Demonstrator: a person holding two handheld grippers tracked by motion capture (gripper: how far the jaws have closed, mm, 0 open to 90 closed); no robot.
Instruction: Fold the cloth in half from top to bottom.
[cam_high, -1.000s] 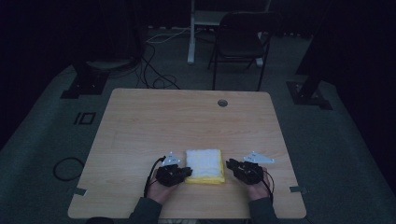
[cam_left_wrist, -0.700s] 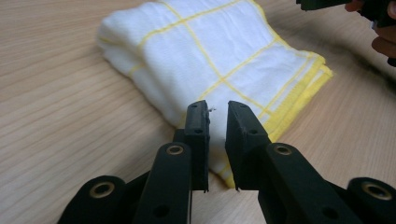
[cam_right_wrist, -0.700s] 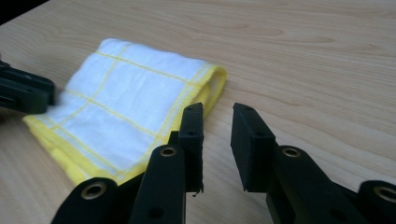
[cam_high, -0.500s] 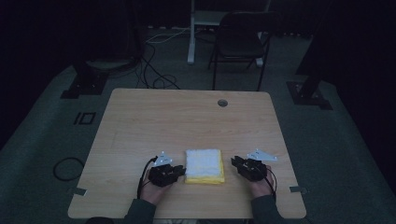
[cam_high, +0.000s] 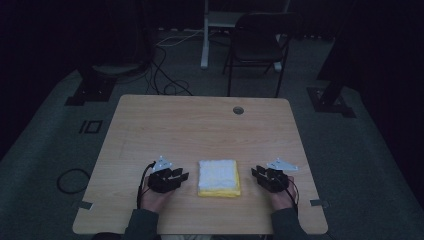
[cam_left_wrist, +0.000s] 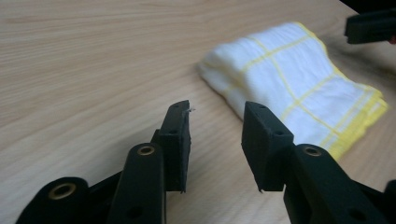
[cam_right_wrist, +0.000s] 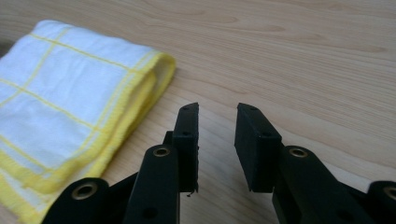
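Observation:
A folded white cloth with yellow grid lines and a yellow hem (cam_high: 218, 177) lies flat on the wooden table (cam_high: 200, 130) near its front edge. My left gripper (cam_high: 181, 176) rests just left of the cloth, open, nothing between its jaws. In the left gripper view the cloth (cam_left_wrist: 299, 88) lies ahead and to the right of my open left gripper (cam_left_wrist: 216, 126). My right gripper (cam_high: 257, 173) sits a short way right of the cloth, also open and empty. In the right gripper view the cloth (cam_right_wrist: 60, 107) is off to the left of my right gripper (cam_right_wrist: 217, 128).
A round cable hole (cam_high: 238, 110) sits near the table's far edge. Beyond the table stand a dark chair (cam_high: 260, 45) and a white post (cam_high: 205, 35), with cables (cam_high: 165, 75) on the grey floor. The other gripper's black jaw tip (cam_left_wrist: 371, 25) shows past the cloth.
Both grippers have drawn apart from the cloth's sides, the left one leftward and the right one rightward. The cloth has stayed in place.

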